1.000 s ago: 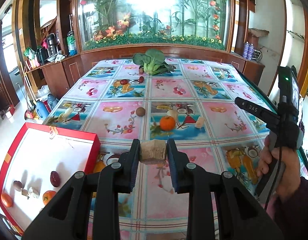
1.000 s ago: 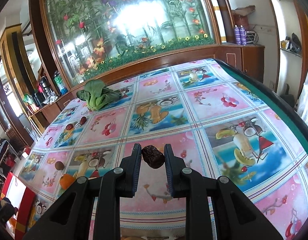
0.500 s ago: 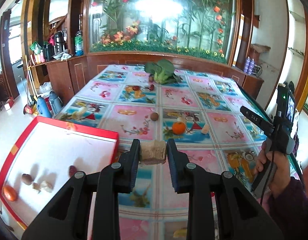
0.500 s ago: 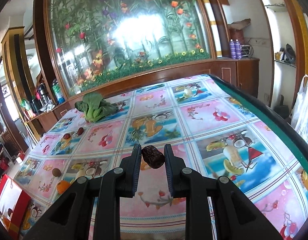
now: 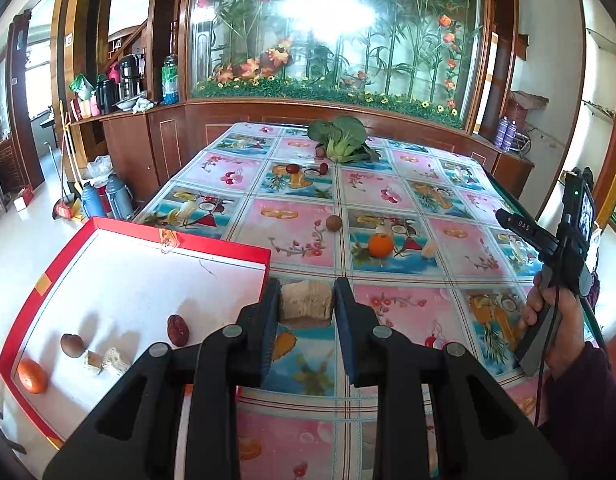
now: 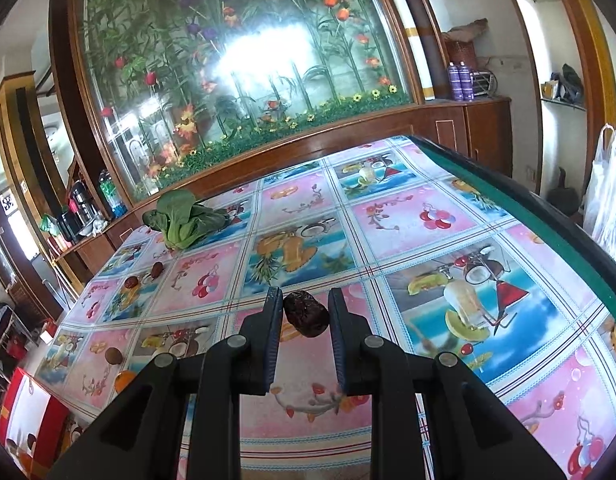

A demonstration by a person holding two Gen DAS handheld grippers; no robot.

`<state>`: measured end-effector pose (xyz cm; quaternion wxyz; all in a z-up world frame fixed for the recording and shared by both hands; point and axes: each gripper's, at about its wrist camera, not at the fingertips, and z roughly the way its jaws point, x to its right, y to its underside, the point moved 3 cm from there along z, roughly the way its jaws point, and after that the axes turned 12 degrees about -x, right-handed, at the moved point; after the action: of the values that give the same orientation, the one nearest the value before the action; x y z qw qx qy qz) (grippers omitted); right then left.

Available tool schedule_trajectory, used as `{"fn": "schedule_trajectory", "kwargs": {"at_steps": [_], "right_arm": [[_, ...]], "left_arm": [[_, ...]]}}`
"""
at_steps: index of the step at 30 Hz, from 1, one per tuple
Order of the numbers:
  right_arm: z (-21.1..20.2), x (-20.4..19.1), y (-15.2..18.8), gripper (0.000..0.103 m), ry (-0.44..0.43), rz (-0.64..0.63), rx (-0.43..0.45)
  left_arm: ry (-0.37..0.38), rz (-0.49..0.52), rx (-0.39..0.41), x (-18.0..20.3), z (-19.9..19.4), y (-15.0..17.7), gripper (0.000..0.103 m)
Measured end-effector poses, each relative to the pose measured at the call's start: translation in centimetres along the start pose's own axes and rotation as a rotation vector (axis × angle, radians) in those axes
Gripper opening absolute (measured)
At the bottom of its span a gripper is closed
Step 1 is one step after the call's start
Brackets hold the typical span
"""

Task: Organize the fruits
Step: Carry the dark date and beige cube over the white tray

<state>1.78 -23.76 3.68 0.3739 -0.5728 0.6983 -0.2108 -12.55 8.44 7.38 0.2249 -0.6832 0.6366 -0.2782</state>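
My left gripper (image 5: 306,300) is shut on a pale tan fruit chunk (image 5: 305,300), held above the table just right of the red-rimmed white tray (image 5: 212,246). The tray holds a red date (image 5: 178,330), a brown round fruit (image 5: 72,345), two pale chunks (image 5: 108,360) and an orange (image 5: 32,376). My right gripper (image 6: 306,314) is shut on a dark red date (image 6: 306,313) above the table; it also shows at the right of the left wrist view (image 5: 507,220). Loose on the cloth lie an orange (image 5: 380,245), a brown fruit (image 5: 333,223) and a pale piece (image 5: 430,249).
A green leafy vegetable (image 5: 341,140) lies at the table's far end, with dates (image 5: 292,169) near it. The tray (image 6: 12,412) sits at the table's near-left corner. A wooden cabinet and glass flower panel stand behind. The table's green edge (image 6: 547,220) runs along the right.
The left gripper with its chunk has moved left and back toward the tray, so more of the tray shows. The right gripper has lifted and tilted slightly, still holding the date.
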Motion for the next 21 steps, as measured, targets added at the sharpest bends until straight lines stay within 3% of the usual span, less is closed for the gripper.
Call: {"fn": "schedule_trajectory", "kwargs": {"at_steps": [4,7,11,21], "right_arm": [[-0.8,-0.9,0.5,0.022,0.02,-0.026,0.017],[-1.8,-2.2,0.9,0.022,-0.022,-0.028,0.028],[-3.3,-6.4,2.2,0.022,-0.151,-0.069,0.036],[-4.0,-19.2,7.8,0.022,-0.473,-0.205,-0.114]], "left_arm": [[0.002,0.0,0.008,-0.5,-0.3,0.0,0.029],[0.01,-0.005,0.009,-0.9,-0.3,0.1,0.029],[0.02,-0.011,0.003,-1.6,-0.3,0.5,0.029],[0.004,-0.082,-0.003,-5.6,-0.5,1.4,0.029]]}}
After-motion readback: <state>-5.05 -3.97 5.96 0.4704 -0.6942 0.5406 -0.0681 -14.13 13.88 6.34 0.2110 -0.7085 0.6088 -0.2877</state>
